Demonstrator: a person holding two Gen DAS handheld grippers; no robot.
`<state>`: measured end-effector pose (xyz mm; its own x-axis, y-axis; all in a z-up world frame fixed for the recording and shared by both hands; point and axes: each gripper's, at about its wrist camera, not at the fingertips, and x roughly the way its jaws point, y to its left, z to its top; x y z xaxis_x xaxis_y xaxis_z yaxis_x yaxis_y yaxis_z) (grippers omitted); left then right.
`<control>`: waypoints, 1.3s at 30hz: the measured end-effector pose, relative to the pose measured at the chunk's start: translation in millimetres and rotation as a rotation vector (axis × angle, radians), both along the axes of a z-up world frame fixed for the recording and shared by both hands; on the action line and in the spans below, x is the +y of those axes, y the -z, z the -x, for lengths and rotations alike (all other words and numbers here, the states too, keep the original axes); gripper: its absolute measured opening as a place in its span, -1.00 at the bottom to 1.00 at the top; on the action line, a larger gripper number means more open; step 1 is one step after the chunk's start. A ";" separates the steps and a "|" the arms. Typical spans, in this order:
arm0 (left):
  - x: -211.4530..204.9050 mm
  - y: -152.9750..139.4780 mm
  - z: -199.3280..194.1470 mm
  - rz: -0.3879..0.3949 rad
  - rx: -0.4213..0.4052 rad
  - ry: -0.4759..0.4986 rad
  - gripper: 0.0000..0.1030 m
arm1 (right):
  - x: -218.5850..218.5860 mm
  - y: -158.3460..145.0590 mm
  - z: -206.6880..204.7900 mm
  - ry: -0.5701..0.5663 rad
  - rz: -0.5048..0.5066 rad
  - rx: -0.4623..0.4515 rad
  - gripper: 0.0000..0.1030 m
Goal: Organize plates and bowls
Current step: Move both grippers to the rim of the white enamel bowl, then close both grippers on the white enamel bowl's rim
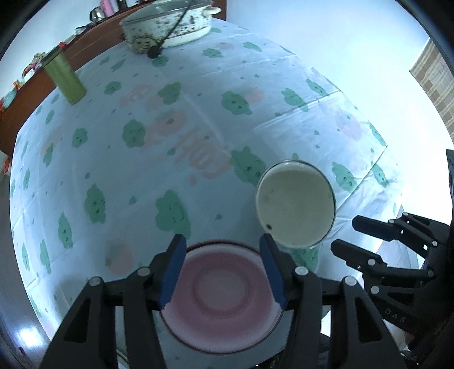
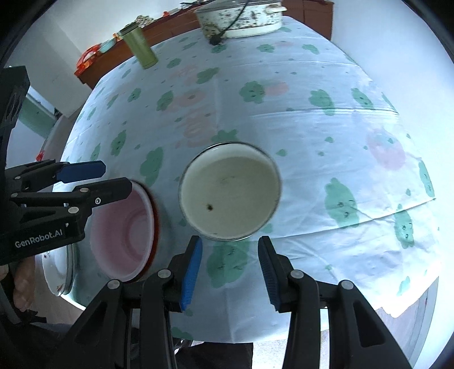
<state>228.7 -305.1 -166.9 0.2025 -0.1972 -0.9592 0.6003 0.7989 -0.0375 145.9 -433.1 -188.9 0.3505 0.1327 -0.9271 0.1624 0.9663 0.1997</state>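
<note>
Both grippers hover above the table (image 1: 198, 119), pointing steeply down, nothing gripped.

L gripper (image 1: 224, 266): jaws apart, empty, sitting over the pink bowl (image 1: 218, 298). Pads straddle the bowl's view but don't look to touch it; it rests on the cloth near the table's near edge.

R gripper (image 2: 229, 272): jaws apart, empty, just short of the cream bowl (image 2: 229, 190), which sits on the cloth right beside the pink one, rims close, can't tell if touching. A white plate (image 2: 56, 269) peeks out w/ its edge past the pink bowl, near the table edge in the R view.

Step, my read: between picks, lining up on a bowl to stack or group.

Next move needs: drop one gripper so a pad goes inside and one outside a rim, then clamp. Pink bowl is under L, so prob that first; the thin rim needs a square approach.

Far end: pot (image 1: 170, 25), green can (image 1: 66, 76), not in play.
</note>
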 end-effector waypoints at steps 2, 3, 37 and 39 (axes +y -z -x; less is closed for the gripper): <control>-9.7 3.5 -3.5 -0.006 0.003 0.011 0.06 | -6.8 1.2 -1.1 0.014 0.003 0.001 -0.15; -13.9 5.3 -4.8 -0.009 0.005 0.017 0.06 | -9.7 2.0 -1.8 0.018 0.006 0.003 -0.15; -62.8 65.8 -16.6 -0.090 0.130 0.088 -0.82 | -32.7 34.2 -27.4 0.035 -0.059 0.014 -0.69; -61.0 66.8 -16.5 -0.085 0.137 0.083 -0.83 | -32.5 33.8 -27.3 0.038 -0.059 0.013 -0.69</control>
<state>245.2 -366.1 -233.7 0.0552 -0.1252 -0.9906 0.6584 0.7505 -0.0581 173.2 -465.6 -222.7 0.3440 0.1745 -0.9226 0.2019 0.9458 0.2542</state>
